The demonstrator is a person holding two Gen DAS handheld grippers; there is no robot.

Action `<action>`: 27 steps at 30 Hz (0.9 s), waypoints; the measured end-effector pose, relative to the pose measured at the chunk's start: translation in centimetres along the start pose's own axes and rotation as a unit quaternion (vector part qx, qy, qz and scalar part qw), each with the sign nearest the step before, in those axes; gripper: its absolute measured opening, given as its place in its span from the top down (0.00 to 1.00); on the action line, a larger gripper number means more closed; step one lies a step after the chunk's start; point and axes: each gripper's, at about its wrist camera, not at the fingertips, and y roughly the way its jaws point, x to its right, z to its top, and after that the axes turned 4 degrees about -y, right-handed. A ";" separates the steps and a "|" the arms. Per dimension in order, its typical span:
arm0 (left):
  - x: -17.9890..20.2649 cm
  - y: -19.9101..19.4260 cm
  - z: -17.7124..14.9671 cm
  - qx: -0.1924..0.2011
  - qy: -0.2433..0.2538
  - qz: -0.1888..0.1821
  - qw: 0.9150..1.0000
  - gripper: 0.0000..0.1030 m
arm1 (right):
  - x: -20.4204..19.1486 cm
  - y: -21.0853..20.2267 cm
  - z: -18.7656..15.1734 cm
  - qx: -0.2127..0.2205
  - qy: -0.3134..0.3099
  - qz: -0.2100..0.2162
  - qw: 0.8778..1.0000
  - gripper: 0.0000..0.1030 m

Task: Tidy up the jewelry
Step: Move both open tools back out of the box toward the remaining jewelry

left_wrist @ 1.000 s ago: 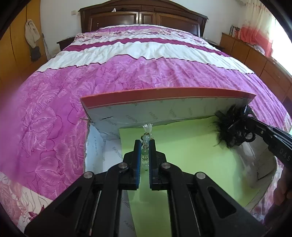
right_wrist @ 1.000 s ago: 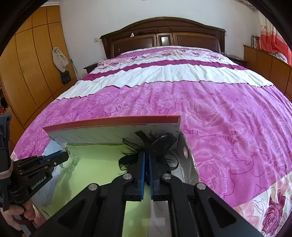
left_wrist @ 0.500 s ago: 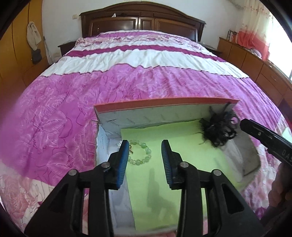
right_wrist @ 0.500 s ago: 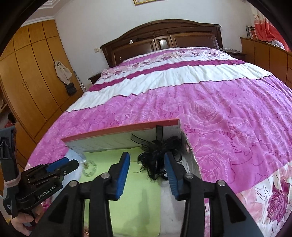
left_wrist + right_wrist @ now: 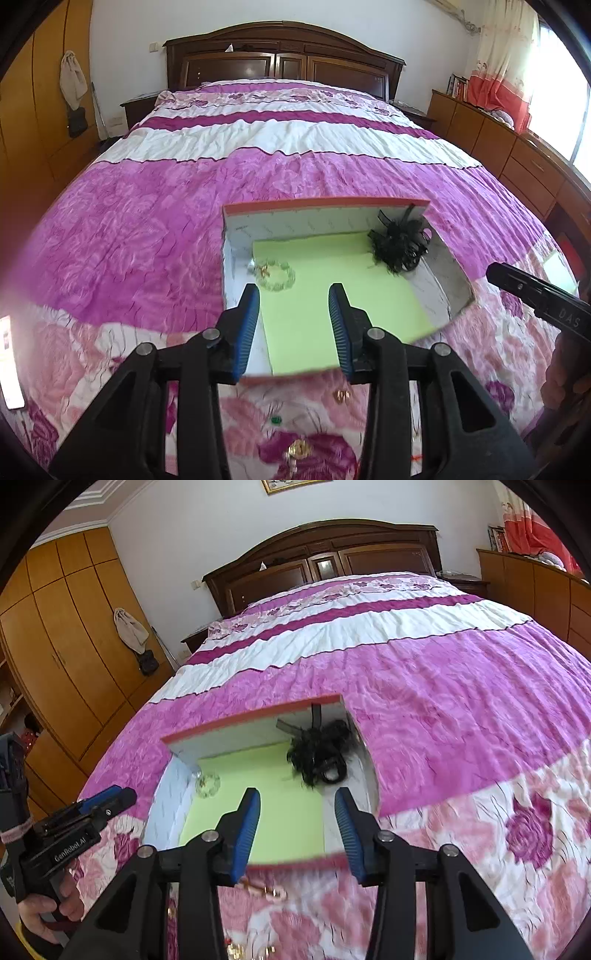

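Note:
An open box (image 5: 325,221) with red rim and lime-green lining (image 5: 332,280) lies on the bed. A pale green bead bracelet (image 5: 277,275) lies in its left back corner, a black feathery hair piece (image 5: 400,242) in its right back corner. My left gripper (image 5: 293,325) is open and empty above the box's near edge. My right gripper (image 5: 297,827) is open and empty, also above the near edge; the box (image 5: 258,716), bracelet (image 5: 207,783) and hair piece (image 5: 321,751) show in its view. Small gold pieces (image 5: 341,396), a green stone (image 5: 276,419) and a gold chain (image 5: 264,890) lie on the bedspread in front of the box.
The bed (image 5: 258,166) has a pink and white flowered cover and a dark wooden headboard (image 5: 280,62). Wooden wardrobes (image 5: 62,657) stand left, a low wooden cabinet (image 5: 498,144) right. A white phone-like object (image 5: 11,362) lies at the bed's left edge.
Both grippers opened, dropped the bracelet and the hair piece in the box, then pulled back and up from it.

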 end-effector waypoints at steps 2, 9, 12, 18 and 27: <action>-0.1 -0.5 -0.6 -0.003 -0.001 0.001 1.000 0.70 | -0.1 -0.7 -0.7 -0.003 -0.001 -0.002 1.000 0.55; -0.8 -0.3 -3.6 -0.028 -0.005 0.007 1.000 0.70 | -0.3 -1.6 -3.4 -0.020 0.012 -0.001 1.000 0.52; -1.3 0.3 -4.8 -0.045 -0.013 0.005 0.999 0.70 | -0.6 -1.2 -4.6 -0.034 0.010 -0.001 0.999 0.52; -1.9 1.7 -6.5 -0.070 -0.022 0.003 0.997 0.70 | -1.2 0.3 -6.4 -0.064 0.009 -0.005 0.998 0.52; -2.2 3.8 -8.5 -0.101 -0.031 0.000 0.994 0.71 | -2.1 2.5 -8.1 -0.098 -0.007 -0.010 0.995 0.51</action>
